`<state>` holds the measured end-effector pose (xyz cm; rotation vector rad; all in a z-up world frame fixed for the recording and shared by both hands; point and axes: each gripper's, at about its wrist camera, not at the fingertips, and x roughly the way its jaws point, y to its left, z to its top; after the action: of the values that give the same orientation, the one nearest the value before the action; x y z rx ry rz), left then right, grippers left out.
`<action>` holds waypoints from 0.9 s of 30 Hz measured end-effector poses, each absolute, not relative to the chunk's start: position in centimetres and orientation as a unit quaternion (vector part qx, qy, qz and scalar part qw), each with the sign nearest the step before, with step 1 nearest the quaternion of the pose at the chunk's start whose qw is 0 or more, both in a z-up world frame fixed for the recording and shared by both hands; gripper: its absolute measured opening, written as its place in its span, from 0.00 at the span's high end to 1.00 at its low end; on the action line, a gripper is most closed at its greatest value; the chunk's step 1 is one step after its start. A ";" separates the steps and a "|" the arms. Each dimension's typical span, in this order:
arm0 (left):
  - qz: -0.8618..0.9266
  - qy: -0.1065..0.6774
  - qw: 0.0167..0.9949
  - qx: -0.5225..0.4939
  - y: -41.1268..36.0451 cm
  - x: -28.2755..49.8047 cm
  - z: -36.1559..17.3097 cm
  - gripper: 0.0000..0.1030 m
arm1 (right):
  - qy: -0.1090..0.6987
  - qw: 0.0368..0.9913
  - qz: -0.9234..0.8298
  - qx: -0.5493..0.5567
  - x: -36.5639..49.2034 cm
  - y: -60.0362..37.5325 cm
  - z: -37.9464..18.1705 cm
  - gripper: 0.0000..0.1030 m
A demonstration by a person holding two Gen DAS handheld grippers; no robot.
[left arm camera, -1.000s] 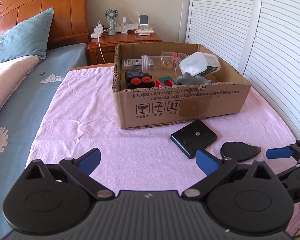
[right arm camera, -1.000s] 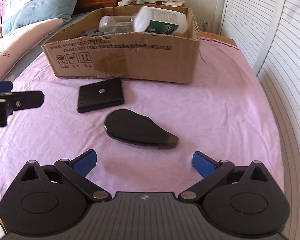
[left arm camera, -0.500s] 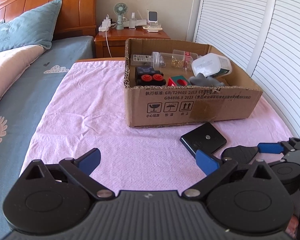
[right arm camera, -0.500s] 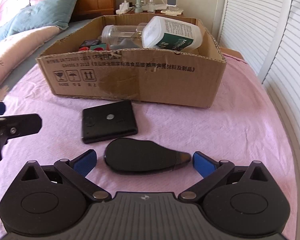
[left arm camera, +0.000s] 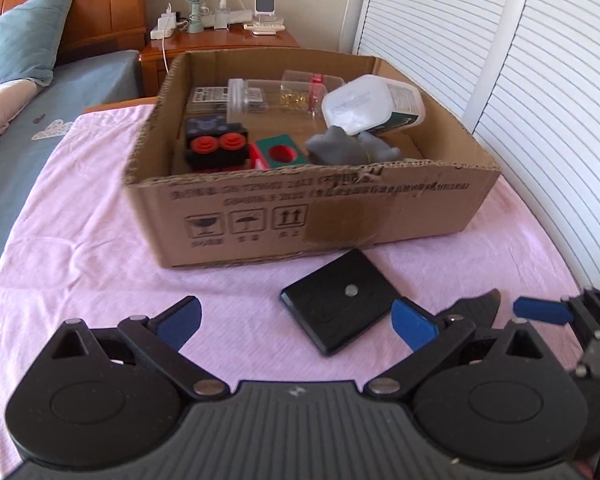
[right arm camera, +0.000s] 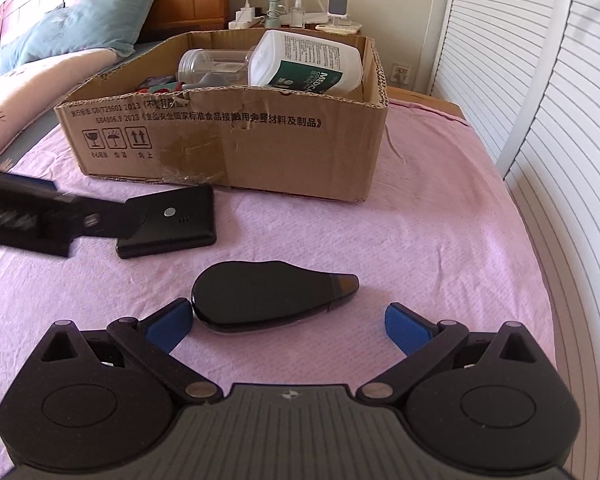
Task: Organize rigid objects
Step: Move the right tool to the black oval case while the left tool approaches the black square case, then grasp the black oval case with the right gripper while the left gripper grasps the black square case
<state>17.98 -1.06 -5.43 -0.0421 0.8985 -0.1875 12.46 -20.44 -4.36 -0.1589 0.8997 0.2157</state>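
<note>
Right gripper (right arm camera: 288,322) sat low at the bottom of the right wrist frame, jaws wide and empty. The black teardrop object (right arm camera: 272,300) lay on the pink cloth (right arm camera: 440,240) just ahead of the jaws and left of their midline: rounded end touching or nearly touching the left blue pad, tapered tip pointing to frame right and stopping short of the right pad. Long axis ran across the frame, roughly along the jaw opening, so a close as posed would catch it end to end; judged that a turn of the wrist or a shift left is needed first.

Left gripper (left arm camera: 296,322) also wide and empty, low over the cloth at the bottom of the left wrist frame. Flat black square case (left arm camera: 342,304) lay between its pads but ahead of them, nearer the right pad, one corner toward the camera.

Cardboard box (right arm camera: 260,148) stood in the upper centre, behind both items, already holding bottles and blocks
</note>
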 end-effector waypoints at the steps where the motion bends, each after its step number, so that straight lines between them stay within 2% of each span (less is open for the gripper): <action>1: -0.085 0.433 0.897 -0.017 -1.5 18.4 -5.6 0.02 | 0.432 0.892 0.105 -0.077 12.4 -20.4 -4.4 0.00; 7: -0.069 0.440 0.895 -0.027 -3.5 20.0 -7.2 0.02 | 0.425 0.894 0.117 -0.080 12.1 -20.7 -4.5 0.00; 11: -0.064 0.427 0.902 0.006 -4.4 19.5 -7.7 0.00 | 0.425 0.893 0.121 -0.082 12.0 -20.9 -4.5 0.00; 27: -0.093 0.396 0.913 0.028 0.2 16.3 -8.1 0.00 | 0.419 0.895 0.126 -0.083 11.8 -21.1 -4.6 0.00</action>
<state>16.35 0.21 -8.14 0.0576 0.8156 -0.1909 11.78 -21.09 -4.55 -0.1717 0.8692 0.2612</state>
